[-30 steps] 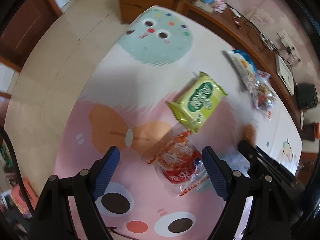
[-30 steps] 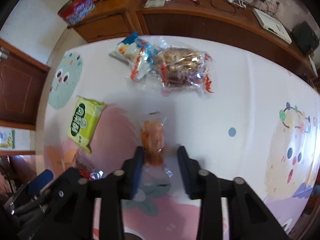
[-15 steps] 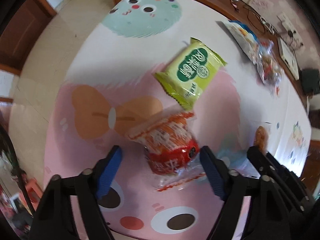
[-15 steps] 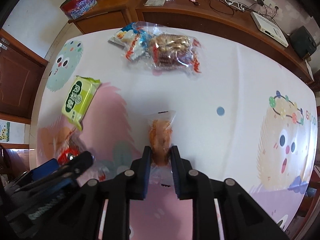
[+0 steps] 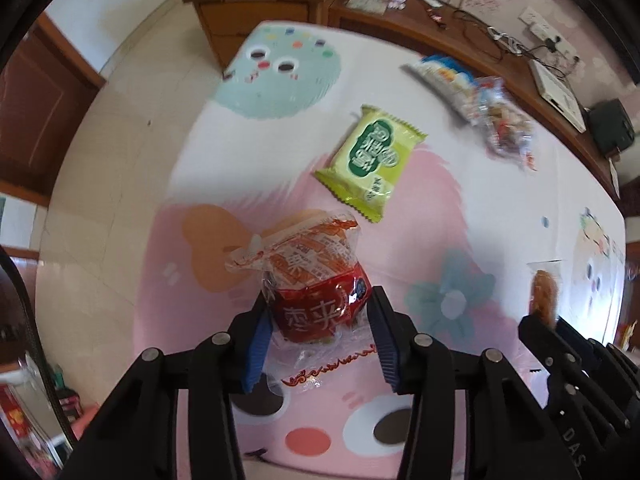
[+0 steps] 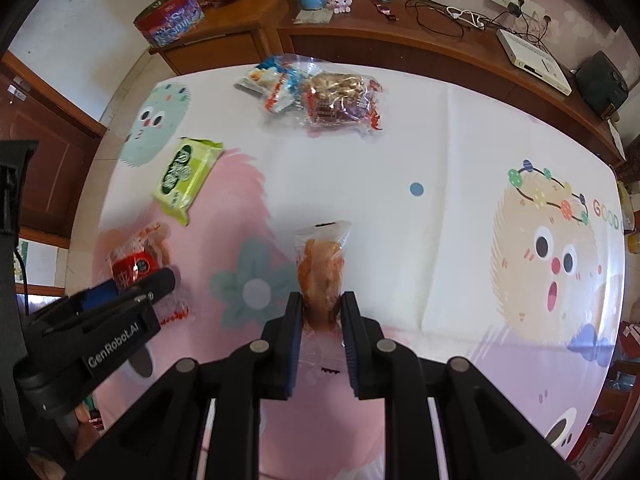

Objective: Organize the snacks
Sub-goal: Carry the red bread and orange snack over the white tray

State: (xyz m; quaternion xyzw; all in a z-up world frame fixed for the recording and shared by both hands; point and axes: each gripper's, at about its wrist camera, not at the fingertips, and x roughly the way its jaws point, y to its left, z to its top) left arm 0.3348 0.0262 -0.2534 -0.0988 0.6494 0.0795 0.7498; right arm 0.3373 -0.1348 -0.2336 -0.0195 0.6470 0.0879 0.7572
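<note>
Red-wrapped snack pack (image 5: 316,280) sits pinched in the left tool (image 5: 318,336), whose jaws have just been closing, above the cartoon-print counter (image 5: 400,248); the right tool (image 6: 320,328) clamps an orange snack bag (image 6: 321,268).

Left claw closing on the red snack packet

The left claw (image 5: 318,330) points down at the cartoon-printed worktop (image 5: 120,208); its jaws have just been closing, and the blue pads (image 5: 256,350) now press both sides of the red snack packet (image 5: 316,280). Beyond it lies a green packet (image 5: 370,162), apart. Farther off sits a blurred heap of clear-wrapped snacks (image 5: 484,104). The right claw (image 5: 546,314) holds an orange snack (image 5: 542,290) at the right edge.
</note>
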